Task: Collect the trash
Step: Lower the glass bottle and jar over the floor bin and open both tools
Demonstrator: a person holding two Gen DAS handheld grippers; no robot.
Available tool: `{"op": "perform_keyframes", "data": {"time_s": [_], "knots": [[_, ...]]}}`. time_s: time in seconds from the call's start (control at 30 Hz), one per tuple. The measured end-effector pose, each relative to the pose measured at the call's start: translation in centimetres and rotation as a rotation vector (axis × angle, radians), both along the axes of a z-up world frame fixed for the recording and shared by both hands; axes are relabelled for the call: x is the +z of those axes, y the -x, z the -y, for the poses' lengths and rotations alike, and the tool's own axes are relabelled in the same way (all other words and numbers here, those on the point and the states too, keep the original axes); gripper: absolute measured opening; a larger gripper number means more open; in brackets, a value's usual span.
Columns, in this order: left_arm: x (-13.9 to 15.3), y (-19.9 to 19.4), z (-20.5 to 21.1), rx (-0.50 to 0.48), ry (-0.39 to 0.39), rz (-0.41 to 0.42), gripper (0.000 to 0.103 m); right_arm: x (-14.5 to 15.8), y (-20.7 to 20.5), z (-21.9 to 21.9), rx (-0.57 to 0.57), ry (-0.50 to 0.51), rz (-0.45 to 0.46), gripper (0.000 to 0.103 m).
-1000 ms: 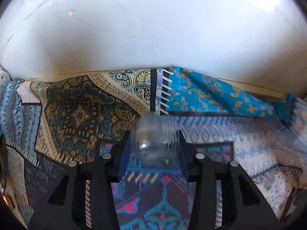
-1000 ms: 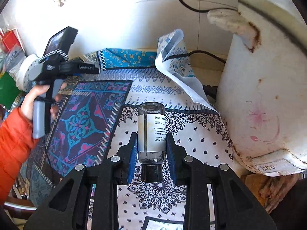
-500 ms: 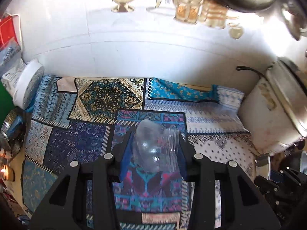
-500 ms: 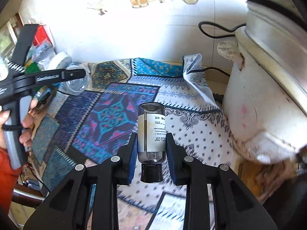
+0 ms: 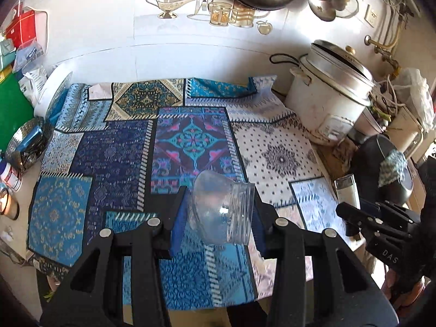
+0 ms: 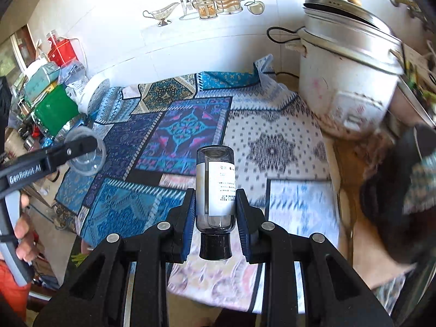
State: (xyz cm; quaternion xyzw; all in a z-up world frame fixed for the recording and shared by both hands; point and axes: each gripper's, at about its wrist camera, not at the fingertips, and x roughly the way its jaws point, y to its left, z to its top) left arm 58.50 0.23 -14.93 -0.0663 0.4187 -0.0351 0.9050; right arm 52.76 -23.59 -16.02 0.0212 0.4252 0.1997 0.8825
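Note:
My left gripper point(image 5: 216, 218) is shut on a clear plastic jar point(image 5: 222, 209) that lies sideways between the blue pads, its threaded mouth to the right. It hangs above the patchwork cloth point(image 5: 122, 158). My right gripper point(image 6: 215, 209) is shut on a small clear bottle point(image 6: 215, 190) with a white label and a black cap pointing toward the camera. In the right wrist view the left gripper point(image 6: 79, 150) and its jar point(image 6: 85, 155) show at the left. In the left wrist view the right gripper point(image 5: 351, 218) and its bottle point(image 5: 347, 193) show at the right.
A white rice cooker point(image 5: 332, 100) stands at the back right by a dark pot point(image 6: 395, 190) with a cloth. Boxes, a green board point(image 5: 13, 109) and a metal strainer point(image 5: 27, 147) crowd the left edge. A lit candle point(image 5: 6, 201) sits front left.
Both grippers have pulled up and back from the cloth, each still holding its item. The views now take in the whole counter, the wall and the rice cooker.

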Motion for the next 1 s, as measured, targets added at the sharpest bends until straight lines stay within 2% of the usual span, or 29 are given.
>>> {"op": "perform_keyframes", "data": {"time_s": [0.23, 0.37, 0.53, 0.73, 0.9, 1.0], "knots": [[-2.6, 8.6, 0.9, -0.022, 0.03, -0.085, 0.041, -1.8, 7.7, -1.0, 0.022, 0.014, -0.068, 0.026], [-4.7, 12.9, 1.4, 0.006, 0.06, -0.117, 0.041, -3.3, 11.0, -1.8, 0.075, 0.039, -0.088, 0.026], [-8.5, 17.2, 2.4, 0.05, 0.08, -0.169, 0.041, -6.7, 14.9, -2.3, 0.133, 0.035, -0.125, 0.026], [-15.8, 19.4, 3.6, 0.077, 0.095, -0.245, 0.041, -13.4, 17.2, -3.0, 0.176, 0.074, -0.195, 0.026], [-24.7, 19.3, 3.3, 0.102, 0.085, -0.33, 0.041, -20.8, 16.7, -3.4, 0.165, 0.077, -0.288, 0.026], [-30.2, 19.2, 2.9, 0.087, 0.081, -0.368, 0.041, -25.7, 16.1, -3.9, 0.168, 0.084, -0.311, 0.026]]}}
